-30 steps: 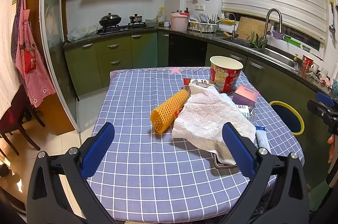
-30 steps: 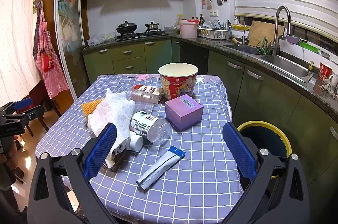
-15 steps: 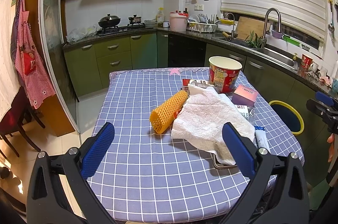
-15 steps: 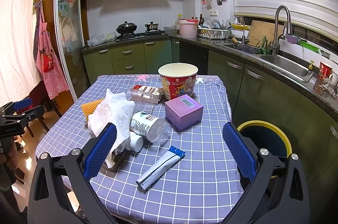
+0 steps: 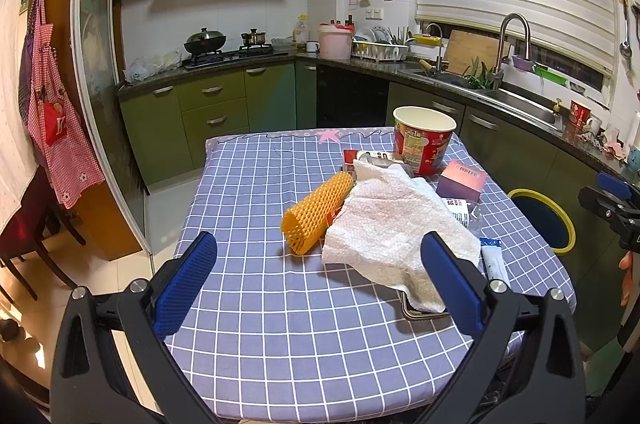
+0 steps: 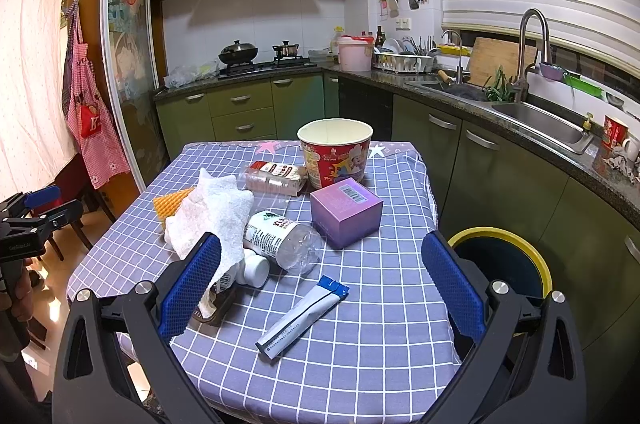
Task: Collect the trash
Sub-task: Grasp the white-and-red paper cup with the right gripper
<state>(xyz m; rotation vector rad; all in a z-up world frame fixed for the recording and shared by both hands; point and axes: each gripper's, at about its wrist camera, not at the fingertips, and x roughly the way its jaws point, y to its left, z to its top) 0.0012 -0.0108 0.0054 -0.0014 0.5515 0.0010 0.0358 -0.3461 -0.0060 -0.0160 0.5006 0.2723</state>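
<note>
Trash lies on a checked blue tablecloth (image 5: 256,208): an orange foam net sleeve (image 5: 316,212), a crumpled white paper towel (image 5: 388,224), a red paper bucket (image 6: 335,150), a purple box (image 6: 346,212), a clear plastic bottle (image 6: 280,238), a white-and-blue tube (image 6: 302,316) and a snack wrapper (image 6: 276,176). A yellow-rimmed bin (image 6: 504,264) stands on the floor right of the table. My left gripper (image 5: 318,284) hangs open at the table's near edge, nothing in it. Just as wide open and holding nothing, my right gripper (image 6: 320,288) hovers over the tube.
Green kitchen cabinets (image 6: 240,108) and a sink counter (image 6: 536,120) run behind and to the right. A red checked apron (image 5: 60,128) hangs at the left near a dark chair (image 5: 36,244). A flat tray (image 5: 420,312) lies under the towel.
</note>
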